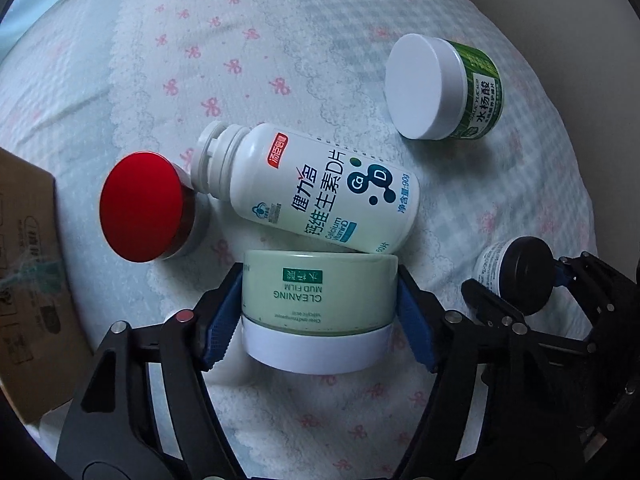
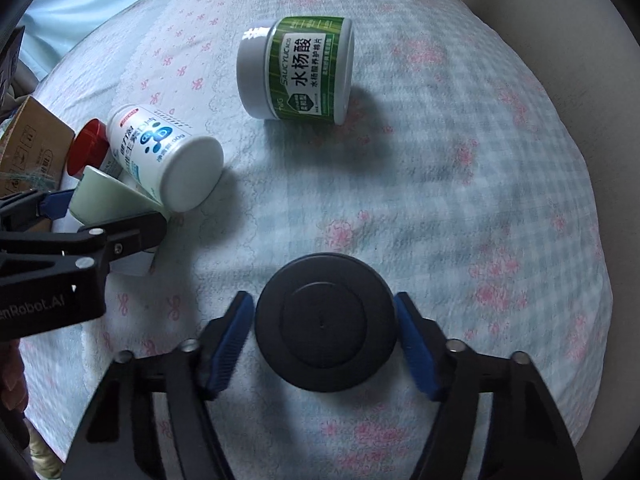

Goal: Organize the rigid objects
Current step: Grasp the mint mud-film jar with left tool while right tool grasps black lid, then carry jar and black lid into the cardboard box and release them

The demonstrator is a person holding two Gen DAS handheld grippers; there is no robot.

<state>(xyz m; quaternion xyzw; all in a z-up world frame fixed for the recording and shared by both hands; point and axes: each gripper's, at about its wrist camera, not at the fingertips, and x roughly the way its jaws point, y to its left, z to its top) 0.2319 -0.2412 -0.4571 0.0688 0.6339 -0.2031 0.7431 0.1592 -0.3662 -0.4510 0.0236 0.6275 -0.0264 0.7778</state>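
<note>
Pale-green plastic fills the left tool [image 1: 320,312], and its blue pads sit flush against both sides of the mud-film jar [image 1: 320,304], which lies on its side on the bed cover [image 1: 480,184] with its white lid toward the camera, so that reads as a grip across the body, the widest flat purchase on offer. Over on the other side, the right tool [image 2: 325,332] brackets the black-lidded jar [image 2: 326,322] from above, pads hard up against the lid's rim and seemingly clamped on it; going for the lid makes sense, it is the only part facing up. The calcium bottle [image 1: 320,188] lies capless against the green jar's base, so lifting that jar could, I reckon, set the bottle rolling. Beside the bottle's neck stands the red-lidded jar [image 1: 140,208], and the green salicylic-acid jar [image 1: 444,88] lies tipped over, well apart. Hard to read: the black-lidded jar's body is hidden under its lid, the cardboard box [image 1: 28,280] is cut off at the frame edge, and where these things are meant to go is nowhere shown.
</note>
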